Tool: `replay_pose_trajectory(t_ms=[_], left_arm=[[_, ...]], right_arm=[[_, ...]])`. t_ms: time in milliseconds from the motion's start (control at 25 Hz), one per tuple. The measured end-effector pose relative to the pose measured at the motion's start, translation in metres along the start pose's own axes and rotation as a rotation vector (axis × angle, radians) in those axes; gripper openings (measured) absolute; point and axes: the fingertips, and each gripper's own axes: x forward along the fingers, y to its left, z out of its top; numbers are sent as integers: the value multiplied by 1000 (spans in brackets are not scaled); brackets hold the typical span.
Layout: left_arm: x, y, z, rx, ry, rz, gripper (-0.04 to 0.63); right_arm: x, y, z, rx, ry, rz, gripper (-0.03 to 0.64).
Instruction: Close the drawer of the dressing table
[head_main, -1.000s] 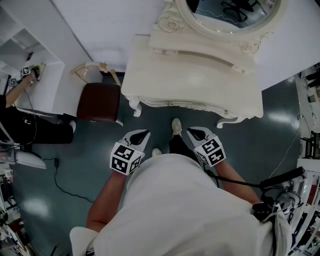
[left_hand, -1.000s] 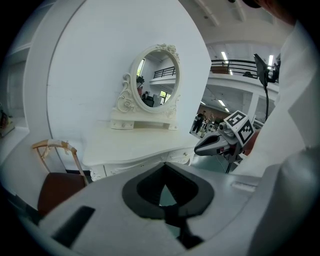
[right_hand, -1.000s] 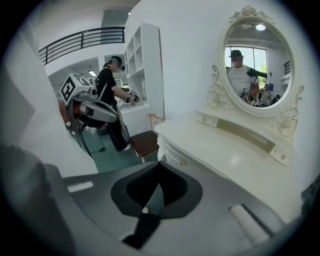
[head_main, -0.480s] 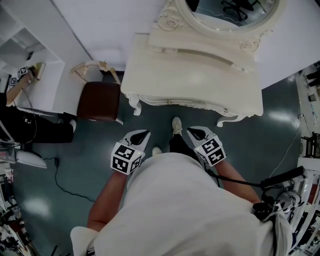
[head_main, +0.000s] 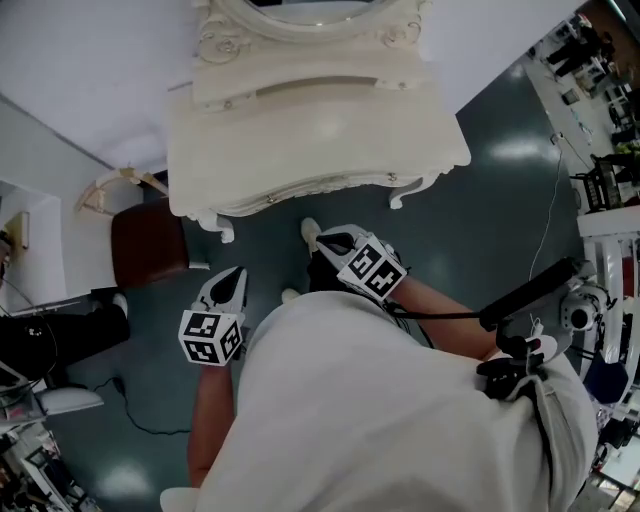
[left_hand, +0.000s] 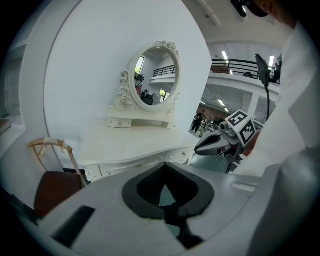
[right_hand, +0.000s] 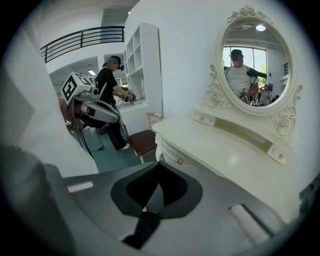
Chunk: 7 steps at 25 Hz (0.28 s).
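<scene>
The cream dressing table (head_main: 310, 130) stands against the wall with its oval mirror (right_hand: 252, 60) on top. Its drawer fronts (right_hand: 175, 155) with small knobs look flush with the carved front, and the same shows on the drawer fronts (left_hand: 125, 166) in the left gripper view. My left gripper (head_main: 234, 276) hangs shut and empty over the floor, short of the table's left leg. My right gripper (head_main: 324, 240) is also shut and empty, just in front of the table's front edge. Neither touches the table. Each gripper sees the other: right gripper (left_hand: 200, 149), left gripper (right_hand: 116, 119).
A chair with a dark red seat (head_main: 148, 245) stands left of the table. A black cable (head_main: 130, 410) lies on the green floor at the lower left. A person in black (right_hand: 111, 95) works at white shelves (right_hand: 142, 60) further left. Equipment racks (head_main: 610, 190) line the right.
The head view has swung, so table and chair now sit further left and the table looks rotated. Both grippers stay shut and empty in front of the table.
</scene>
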Motion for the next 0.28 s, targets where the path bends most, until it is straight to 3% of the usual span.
replay_pose_trajectory(t_ms=[280], left_arm=[[10, -3, -4, -2, 10, -10, 3]], right_arm=[[-6, -3, -1, 8, 8, -5, -2]])
